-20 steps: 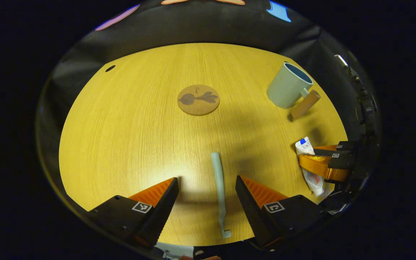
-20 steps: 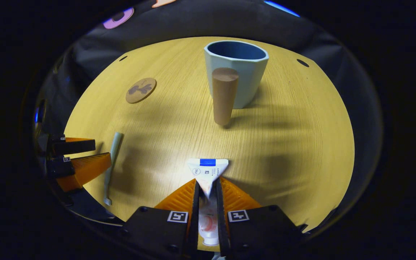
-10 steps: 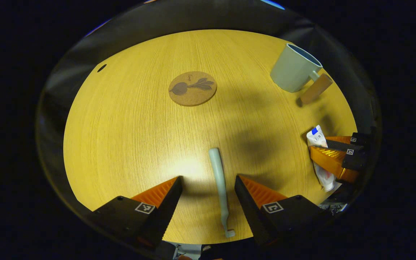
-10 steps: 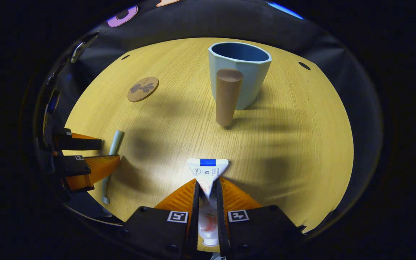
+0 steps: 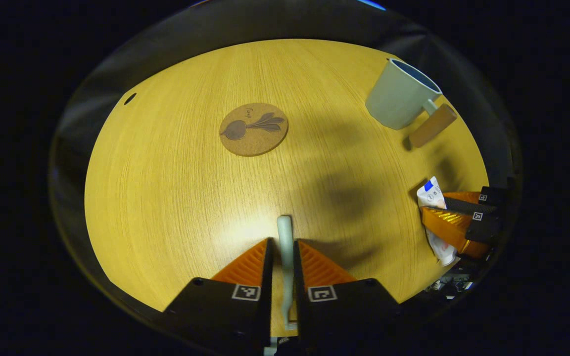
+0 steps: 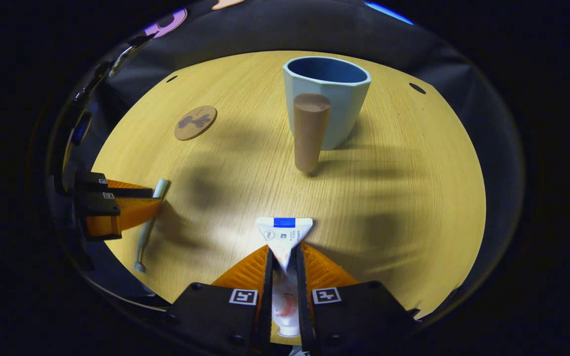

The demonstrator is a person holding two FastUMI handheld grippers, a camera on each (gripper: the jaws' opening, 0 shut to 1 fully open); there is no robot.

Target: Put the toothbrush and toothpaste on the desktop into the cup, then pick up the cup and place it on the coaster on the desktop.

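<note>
left gripper view: our left gripper (image 5: 283, 247) is clamped on the toothbrush (image 5: 284, 232), handle pointing to 12 o'clock, ready to lift. our right gripper (image 6: 285, 254) pinches the toothpaste (image 6: 285, 230) likewise. the cup (image 5: 399, 101) waits at 2 o'clock, mouth open for both; the coaster (image 5: 253, 129) lies at 11 o'clock.

wooden table (image 5: 176, 188) | black cloth wall (image 6: 265, 29) | shadows on tabletop

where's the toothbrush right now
The toothbrush lies along the bottom centre of the left gripper view, pinched between the left gripper; the coaster sits beyond it, the cup far right.
</note>
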